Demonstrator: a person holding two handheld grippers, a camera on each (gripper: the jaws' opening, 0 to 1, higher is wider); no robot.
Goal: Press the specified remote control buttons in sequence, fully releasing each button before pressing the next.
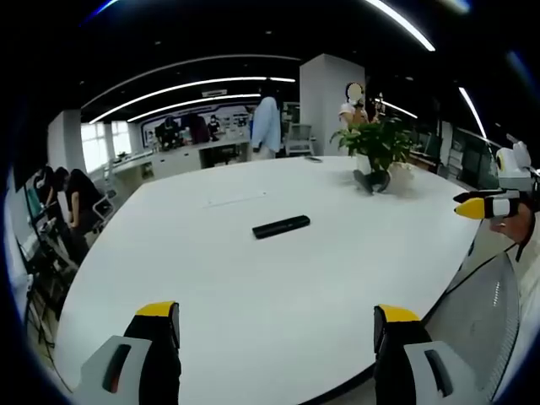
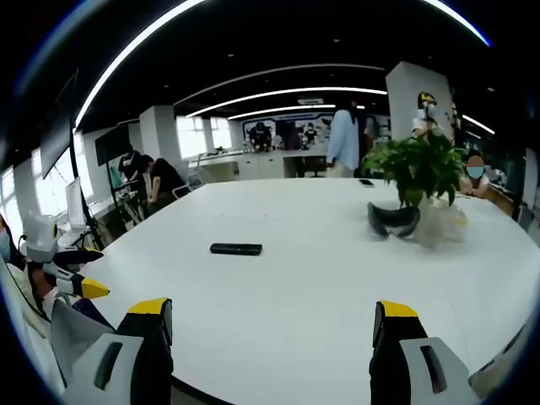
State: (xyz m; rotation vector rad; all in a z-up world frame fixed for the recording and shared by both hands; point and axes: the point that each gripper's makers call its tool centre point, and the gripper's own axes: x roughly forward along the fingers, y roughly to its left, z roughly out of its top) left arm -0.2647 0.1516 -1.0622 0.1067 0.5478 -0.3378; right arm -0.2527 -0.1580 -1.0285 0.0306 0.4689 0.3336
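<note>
Both grippers hang spread and empty over the near edge of a large white table (image 1: 253,287), well short of the one black remote control (image 1: 281,226) that lies flat toward the table's middle. Seen in the left gripper view, the left gripper (image 1: 277,325) shows two black jaws with yellow tips set wide apart, nothing between them, and the right gripper (image 1: 485,205) enters from the right edge, its yellow tip pointing inward beside a mesh chair back (image 1: 477,308). Seen in the right gripper view, the right gripper (image 2: 274,322) likewise stands with its two yellow-tipped jaws far apart above the white table (image 2: 295,295), while the left gripper (image 2: 72,283) shows at the left edge. One remote control (image 2: 235,249) rests alone on bare tabletop ahead and to the left of the jaws. One potted green plant (image 2: 415,169) stands farther back on the right, with a dark rounded object (image 2: 392,221) at its base; the same potted green plant (image 1: 377,143) appears in the left gripper view beyond the remote. One person in a light blue top (image 2: 343,139) stands past the far end of the table, and other people sit at desks to the left.
</note>
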